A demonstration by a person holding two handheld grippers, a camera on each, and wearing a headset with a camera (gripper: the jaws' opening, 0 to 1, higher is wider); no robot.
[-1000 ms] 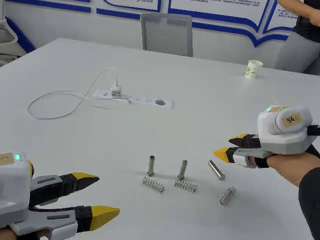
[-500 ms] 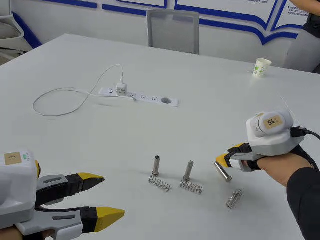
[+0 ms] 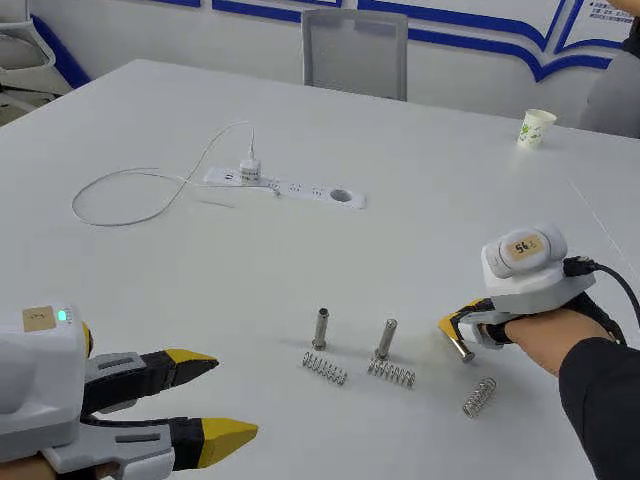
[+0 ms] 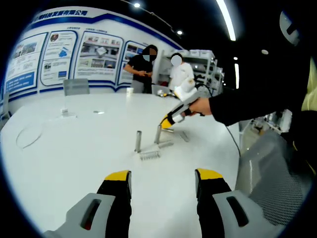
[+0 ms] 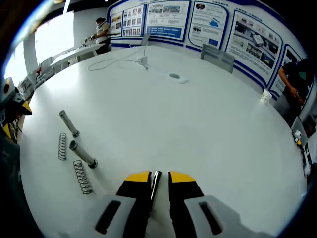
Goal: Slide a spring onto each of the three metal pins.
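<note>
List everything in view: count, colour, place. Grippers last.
upright pins: two, silver, standing side by side on the table
third pin: one, silver, between the right gripper's jaws, low at the table
springs: three, silver, lying flat; one in front of each upright pin, one further right
power strip: one, white, mid-table, white plug in it
cable: one, white, looped left of the power strip
paper cup: one, white with green print, far right
chair: one, grey, behind the far edge
people: two, dark top and white top, beyond the table
table: one, white
left gripper: black, yellow tips, open, low left
right gripper: yellow tips, shut on the third pin
</note>
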